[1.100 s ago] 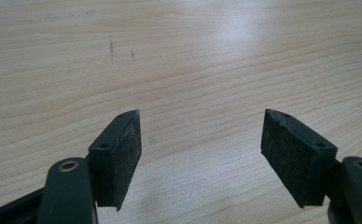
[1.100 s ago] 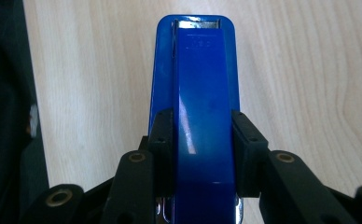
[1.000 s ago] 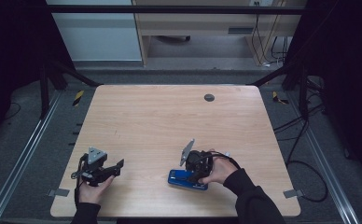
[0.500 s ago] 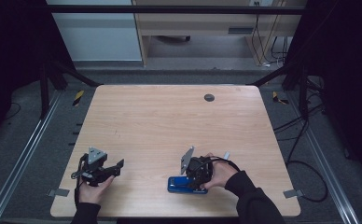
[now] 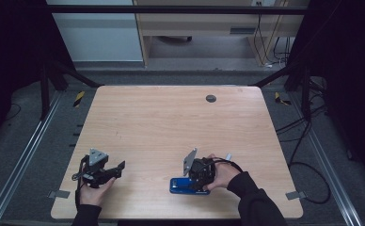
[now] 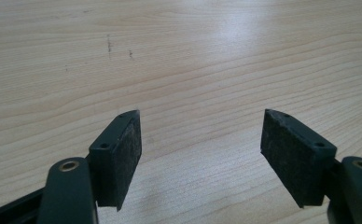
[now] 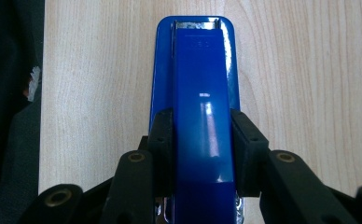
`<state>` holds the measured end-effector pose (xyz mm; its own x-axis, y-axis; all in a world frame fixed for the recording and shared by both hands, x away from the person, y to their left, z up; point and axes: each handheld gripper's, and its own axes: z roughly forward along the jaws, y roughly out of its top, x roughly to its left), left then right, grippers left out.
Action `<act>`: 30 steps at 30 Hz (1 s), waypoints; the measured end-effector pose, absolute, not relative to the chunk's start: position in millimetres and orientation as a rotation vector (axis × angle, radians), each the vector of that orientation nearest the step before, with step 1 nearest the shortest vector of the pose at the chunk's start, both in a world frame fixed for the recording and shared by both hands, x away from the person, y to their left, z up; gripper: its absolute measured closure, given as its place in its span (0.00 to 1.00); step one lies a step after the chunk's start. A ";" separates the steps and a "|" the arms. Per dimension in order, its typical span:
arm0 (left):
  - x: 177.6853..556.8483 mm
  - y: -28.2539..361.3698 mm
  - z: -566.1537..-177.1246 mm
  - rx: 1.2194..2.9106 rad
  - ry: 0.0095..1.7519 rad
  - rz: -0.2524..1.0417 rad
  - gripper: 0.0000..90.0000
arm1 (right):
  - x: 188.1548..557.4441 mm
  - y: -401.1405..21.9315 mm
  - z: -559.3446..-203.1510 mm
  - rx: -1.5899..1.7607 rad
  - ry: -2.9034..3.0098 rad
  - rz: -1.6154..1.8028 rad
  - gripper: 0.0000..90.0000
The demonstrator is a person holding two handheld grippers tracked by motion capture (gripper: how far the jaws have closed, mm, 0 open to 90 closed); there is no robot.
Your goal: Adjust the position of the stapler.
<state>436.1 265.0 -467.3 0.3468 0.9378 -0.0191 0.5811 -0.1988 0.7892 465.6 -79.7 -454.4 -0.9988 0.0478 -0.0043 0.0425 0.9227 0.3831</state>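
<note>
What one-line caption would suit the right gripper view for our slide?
Right gripper clamps a blue stapler by its sides on the wooden table.

Your right arm wears a dark long sleeve [image 5: 253,202]. Each black handheld gripper, left [image 5: 119,165] and right [image 5: 194,181], carries a grey three-cornered plate on top, and a black cable trails from the right one. Your jaws end in flat black pads [image 6: 125,154] (small screw holes dot their sides), hinged on brass-coloured rivets [image 7: 136,157].
</note>
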 end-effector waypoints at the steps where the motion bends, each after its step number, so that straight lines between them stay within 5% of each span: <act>1: 436.1 264.9 -467.3 1.890 1.327 0.627 0.32 | 465.6 -79.9 -454.9 0.072 3.070 0.620 0.72; 6: 436.0 264.2 -467.8 1.899 1.312 0.633 0.37 | 466.8 -88.9 -443.9 0.186 3.010 0.807 0.61; 14: 430.2 256.7 -460.2 1.896 1.217 0.637 0.50 | 460.3 -120.8 -419.1 0.441 2.801 1.159 0.63; 30: 424.1 207.6 -433.0 1.987 0.912 0.521 0.54 | 424.4 -192.2 -435.2 0.885 2.406 1.389 1.00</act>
